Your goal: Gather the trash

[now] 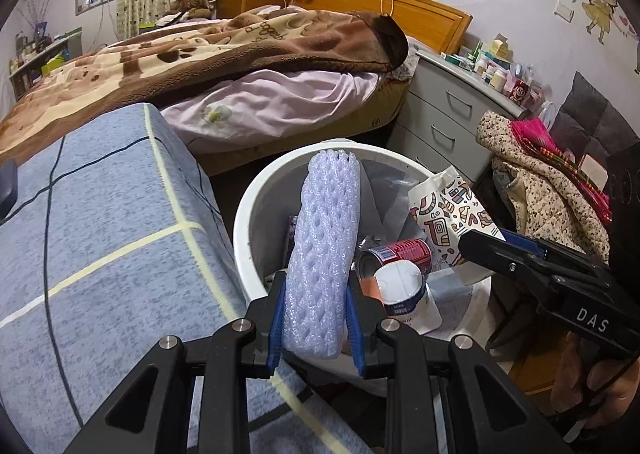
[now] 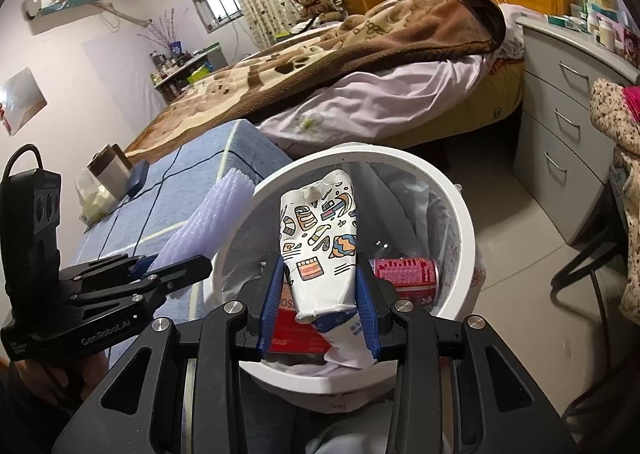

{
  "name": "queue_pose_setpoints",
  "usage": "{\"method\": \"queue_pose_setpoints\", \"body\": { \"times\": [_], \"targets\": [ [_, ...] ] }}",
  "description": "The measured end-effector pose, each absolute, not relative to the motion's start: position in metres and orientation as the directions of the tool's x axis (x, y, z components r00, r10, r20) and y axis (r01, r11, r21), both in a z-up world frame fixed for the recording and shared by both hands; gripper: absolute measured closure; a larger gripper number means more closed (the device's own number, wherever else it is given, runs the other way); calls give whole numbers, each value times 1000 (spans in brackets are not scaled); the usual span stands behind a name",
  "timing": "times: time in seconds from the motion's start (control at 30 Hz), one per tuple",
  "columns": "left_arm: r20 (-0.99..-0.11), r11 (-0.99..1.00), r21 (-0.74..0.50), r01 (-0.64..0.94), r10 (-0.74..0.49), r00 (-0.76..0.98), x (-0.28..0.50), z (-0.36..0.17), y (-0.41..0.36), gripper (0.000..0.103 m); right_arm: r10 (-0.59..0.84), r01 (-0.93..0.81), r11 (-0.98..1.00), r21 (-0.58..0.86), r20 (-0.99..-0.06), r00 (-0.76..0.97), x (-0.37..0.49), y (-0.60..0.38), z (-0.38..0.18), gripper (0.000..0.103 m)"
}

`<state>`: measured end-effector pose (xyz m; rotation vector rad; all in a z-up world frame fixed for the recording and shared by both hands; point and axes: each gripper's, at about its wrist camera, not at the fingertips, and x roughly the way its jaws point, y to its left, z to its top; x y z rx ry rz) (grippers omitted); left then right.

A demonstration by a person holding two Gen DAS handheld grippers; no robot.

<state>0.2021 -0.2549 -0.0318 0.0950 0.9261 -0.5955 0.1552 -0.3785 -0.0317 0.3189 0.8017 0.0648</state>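
Observation:
My left gripper (image 1: 316,318) is shut on a pale purple foam net sleeve (image 1: 324,246) and holds it upright over the white trash bin (image 1: 244,214). My right gripper (image 2: 318,302) is shut on a crushed white paper cup with colourful doodles (image 2: 320,238), held over the same bin (image 2: 464,214). The cup also shows in the left wrist view (image 1: 444,214), with the right gripper (image 1: 496,250) at the right. The foam sleeve (image 2: 208,226) and left gripper (image 2: 160,274) show at the left of the right wrist view. Inside the bin lie a red can (image 2: 404,274) and a white bottle (image 1: 404,294).
A blue checked cushion (image 1: 100,234) stands left of the bin, with a cable across it. A bed with a brown blanket (image 1: 220,50) is behind. Grey drawers (image 2: 560,126) stand at the right, with clothes piled on a chair (image 1: 536,182).

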Motion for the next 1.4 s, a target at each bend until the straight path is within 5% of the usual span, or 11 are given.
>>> {"method": "queue_pose_setpoints", "body": {
  "times": [0.27, 0.4, 1.4],
  "targets": [
    [-784, 824, -220, 523, -468, 408, 213, -47, -265, 72, 167, 76, 952, 296, -713, 680, 160, -379, -37, 65],
    [-774, 816, -250, 521, -492, 399, 216, -49, -265, 54, 158, 77, 955, 287, -709, 688, 159, -380, -35, 46],
    [-707, 899, -163, 407, -394, 587, 127, 5, -185, 54, 156, -34, 981, 193, -664, 731, 113, -329, 0, 46]
  ]
}}
